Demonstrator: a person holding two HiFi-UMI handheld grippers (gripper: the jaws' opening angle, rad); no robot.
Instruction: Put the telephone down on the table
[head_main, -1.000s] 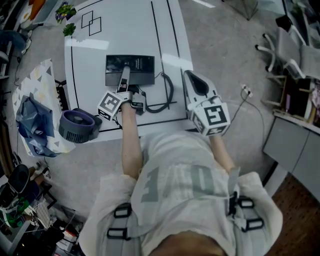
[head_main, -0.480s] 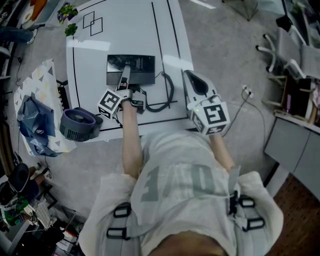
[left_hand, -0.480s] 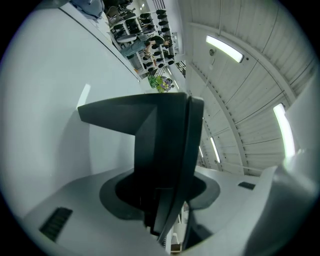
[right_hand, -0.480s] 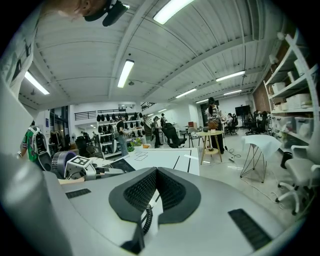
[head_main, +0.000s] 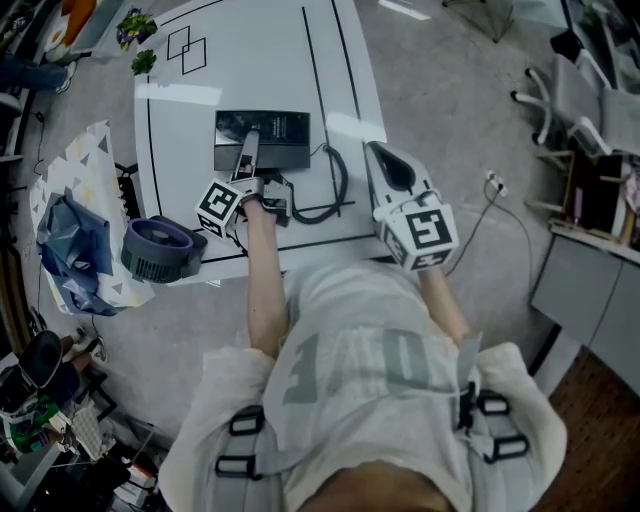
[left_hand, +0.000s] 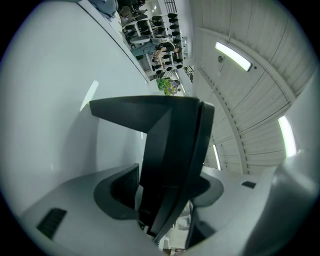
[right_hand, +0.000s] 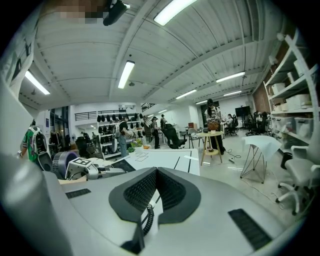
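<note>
White desk (head_main: 250, 60) is carrying the telephone (head_main: 285, 135). Jaws on my left gripper (head_main: 250, 150) are just opening round the handset (left_hand: 170, 135), right gripper (head_main: 385, 160) is sitting pinched together, empty. Nearly done, I'm guessing.

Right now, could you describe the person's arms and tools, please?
The left tool and right tool are pale grey shells with dark textured pads, each with a black-marked white cube. Pale shirt, forearms uncovered. The left tool's jaws have just been opening, handset between them.

Handset (head_main: 249, 150) near end hidden, inside left tool (head_main: 250, 176) jaws just opened
</note>
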